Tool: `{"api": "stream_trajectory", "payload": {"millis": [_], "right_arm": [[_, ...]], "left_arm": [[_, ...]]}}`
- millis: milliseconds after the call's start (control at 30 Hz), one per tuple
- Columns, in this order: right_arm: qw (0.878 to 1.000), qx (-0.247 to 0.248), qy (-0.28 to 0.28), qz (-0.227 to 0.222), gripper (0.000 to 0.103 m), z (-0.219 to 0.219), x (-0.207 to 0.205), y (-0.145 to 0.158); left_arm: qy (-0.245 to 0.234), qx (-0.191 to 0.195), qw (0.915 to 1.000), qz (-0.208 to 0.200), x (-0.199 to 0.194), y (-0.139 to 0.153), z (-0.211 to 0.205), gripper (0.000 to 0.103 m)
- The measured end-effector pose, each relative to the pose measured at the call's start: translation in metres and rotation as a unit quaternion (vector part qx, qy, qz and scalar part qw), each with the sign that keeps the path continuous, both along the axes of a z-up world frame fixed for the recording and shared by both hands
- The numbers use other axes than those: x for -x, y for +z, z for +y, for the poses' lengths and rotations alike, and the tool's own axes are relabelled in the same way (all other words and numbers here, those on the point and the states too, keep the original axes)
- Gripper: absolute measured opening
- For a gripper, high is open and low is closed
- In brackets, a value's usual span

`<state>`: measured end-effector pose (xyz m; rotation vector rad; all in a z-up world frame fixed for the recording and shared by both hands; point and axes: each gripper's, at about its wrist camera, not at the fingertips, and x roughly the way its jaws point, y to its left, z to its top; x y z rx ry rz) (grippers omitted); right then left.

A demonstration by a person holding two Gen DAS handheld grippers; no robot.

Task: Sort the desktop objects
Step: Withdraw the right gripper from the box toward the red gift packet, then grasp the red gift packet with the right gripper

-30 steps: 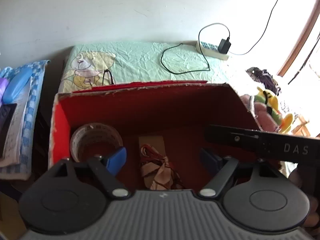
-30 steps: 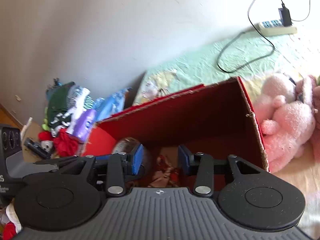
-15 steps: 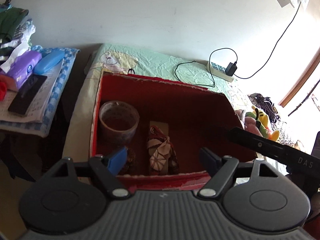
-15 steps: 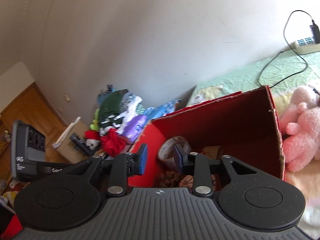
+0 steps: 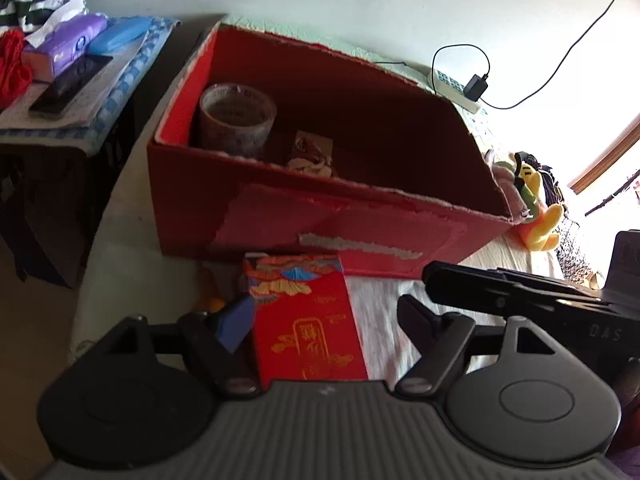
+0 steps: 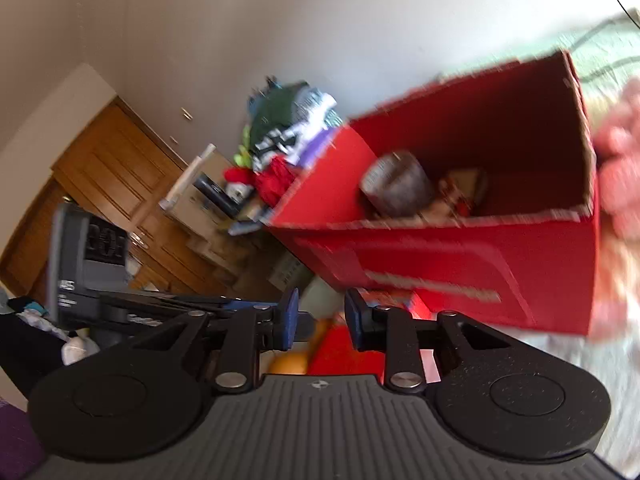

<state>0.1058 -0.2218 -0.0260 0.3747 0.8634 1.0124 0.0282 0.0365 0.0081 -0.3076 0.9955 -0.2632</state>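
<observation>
- Below my left hand-held gripper [image 5: 326, 320], a red envelope [image 5: 306, 320] with gold print lies flat on the pale bedsheet [image 5: 380, 300], its far edge just beside the front wall of the red cardboard box [image 5: 280, 216]. My fingers stand wide on either side of it and grip nothing.
- I judge that wide stance suits the envelope: flat and thin, it needs the jaws to straddle it and catch an edge.
- Inside the box, a roll of clear tape [image 5: 238, 120] stands on end in the left corner, with a small patterned bundle [image 5: 310, 156] beside it on the box floor. Both look already sorted, so the box is the collecting place.
- My right hand-held gripper [image 6: 318, 320] has its blue pads close together, a narrow gap between them and nothing held. Its view is blurred with motion, so I cannot tell finer detail.
- An orange object [image 6: 292, 362] sits low by the envelope; I cannot say what it is.
- Off to the left, a side table [image 5: 80, 128] carries a purple tissue pack [image 5: 66, 46], a blue case [image 5: 120, 34] and a dark phone [image 5: 70, 84], well apart from the box.
- Next, I think, the envelope goes in the box.
</observation>
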Motion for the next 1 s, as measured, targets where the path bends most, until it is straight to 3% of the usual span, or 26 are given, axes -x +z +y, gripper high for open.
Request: {"api": "stream_trajectory", "payload": {"millis": [167,600,900,1000], "right_arm": [[0.998,0.021,-0.005,0.056,0.029,0.01,-0.007,-0.022],[0.996,0.033,0.002,0.078,0.029,0.024,-0.01,-0.033],[0.99,0.032,-0.017,0.136,0.029,0.027,-0.024,-0.053],[0.988,0.032,-0.024,0.152,0.029,0.027,-0.027,-0.059]], "left_arm": [[0.007,-0.003,0.9997,0.022,0.007,-0.01,-0.008,0.08],[0.022,-0.018,0.9982,0.053,-0.002,-0.029,-0.012,0.08],[0.013,-0.014,0.9974,0.07,-0.012,-0.04,-0.012,0.08],[0.006,-0.02,0.9973,0.07,-0.014,-0.042,-0.016,0.085]]}}
